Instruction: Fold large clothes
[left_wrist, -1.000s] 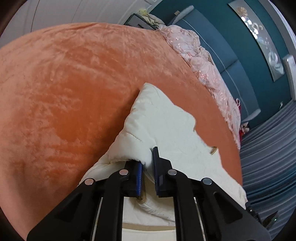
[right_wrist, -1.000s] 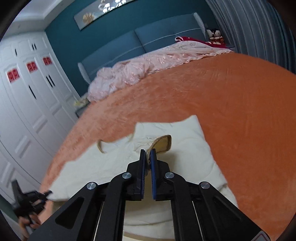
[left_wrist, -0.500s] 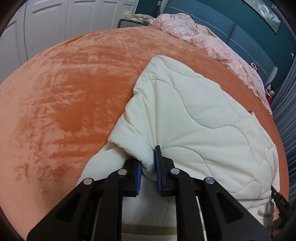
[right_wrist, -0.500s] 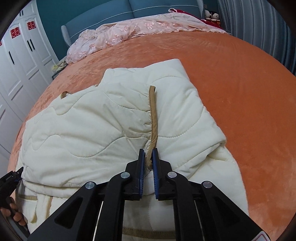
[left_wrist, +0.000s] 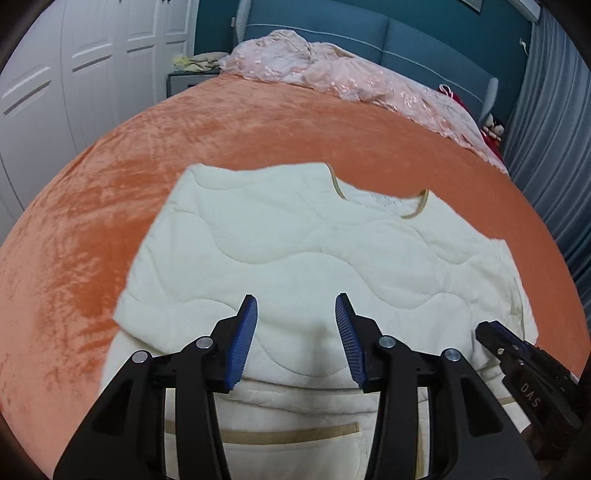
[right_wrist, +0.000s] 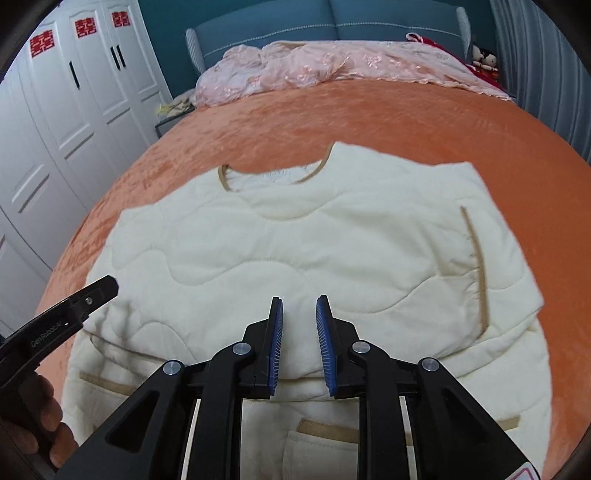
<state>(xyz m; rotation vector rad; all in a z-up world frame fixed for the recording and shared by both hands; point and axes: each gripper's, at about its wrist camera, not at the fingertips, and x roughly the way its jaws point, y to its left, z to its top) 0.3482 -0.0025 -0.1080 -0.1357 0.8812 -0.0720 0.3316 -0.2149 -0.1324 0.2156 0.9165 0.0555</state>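
**Fold laid, both grippers letting go**

So, nearest first: my left gripper (left_wrist: 295, 325) has its jaws opening, blue pads clear of the cloth, nothing pinched between them. My right gripper (right_wrist: 299, 325) is opening too, with a narrower gap and nothing in it. Both hang just over the near edge of the cream quilted garment (left_wrist: 314, 251), which makes sense if the folded-over part has just been set down and needs no more holding.

Garment lies flat on the orange bedspread (left_wrist: 110, 177), top layer doubled over a lower layer whose tan-trimmed pockets peek out near me. Neckline (right_wrist: 273, 177) faces away, so I judge this a bottom-to-top fold with more folds probably left.

Farther out, a pink quilt (right_wrist: 332, 62) is bunched at the blue headboard (left_wrist: 424, 33), well apart from the work. White wardrobes (right_wrist: 74, 110) stand off to the side.
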